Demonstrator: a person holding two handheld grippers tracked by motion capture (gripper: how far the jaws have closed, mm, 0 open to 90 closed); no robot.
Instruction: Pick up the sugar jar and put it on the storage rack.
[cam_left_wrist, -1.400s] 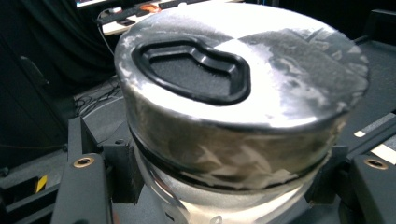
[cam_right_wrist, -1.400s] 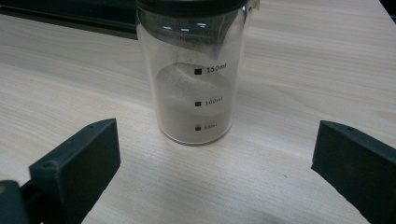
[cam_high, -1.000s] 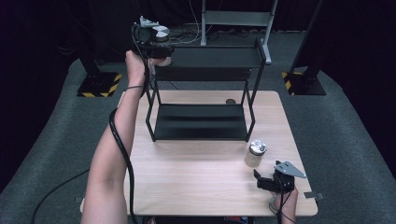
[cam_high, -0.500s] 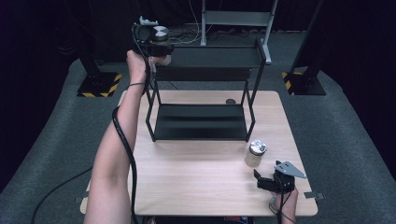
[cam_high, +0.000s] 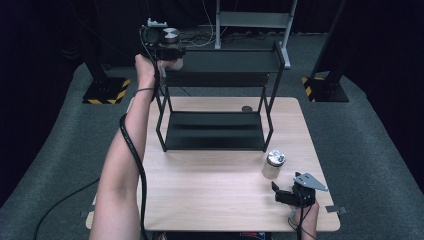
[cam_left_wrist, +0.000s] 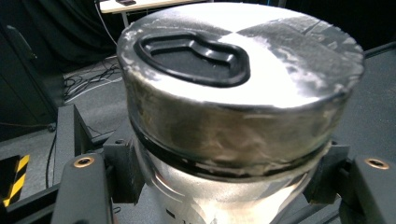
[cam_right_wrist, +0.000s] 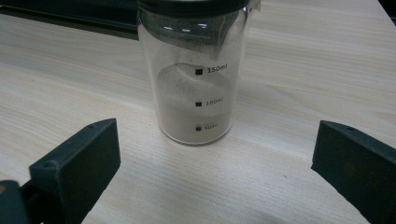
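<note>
up in the upper left of the high view, the left gripper (cam_high: 167, 49) is raised by an outstretched arm beside the top shelf of the black rack (cam_high: 220, 61), and its jaws are clamped on a jar (cam_left_wrist: 238, 107). seen from the left gripper view, that jar takes up most of the frame: a silver lid with a black keyhole-shaped inset on top, a black ring below it and shiny glass under that; some small dark marks at the bottom edge are too cut off to read. lower right in the high view, the right gripper (cam_high: 290, 194) rests low over the wooden table (cam_high: 210, 200) near its front edge, jaws spread wide with nothing between them. just beyond it stands a second jar (cam_high: 273, 165), upright on the table, close to the rack's lower right leg and apart from the jaws. from the right gripper view this second jar (cam_right_wrist: 194, 79) sits in the upper middle of the frame, clear glass with a dark lid, holding pale powder, and printed with square marks reading "150ml", "100ml" and "50ml"; the powder slopes from about the 100ml mark up toward the 150ml mark.
</note>
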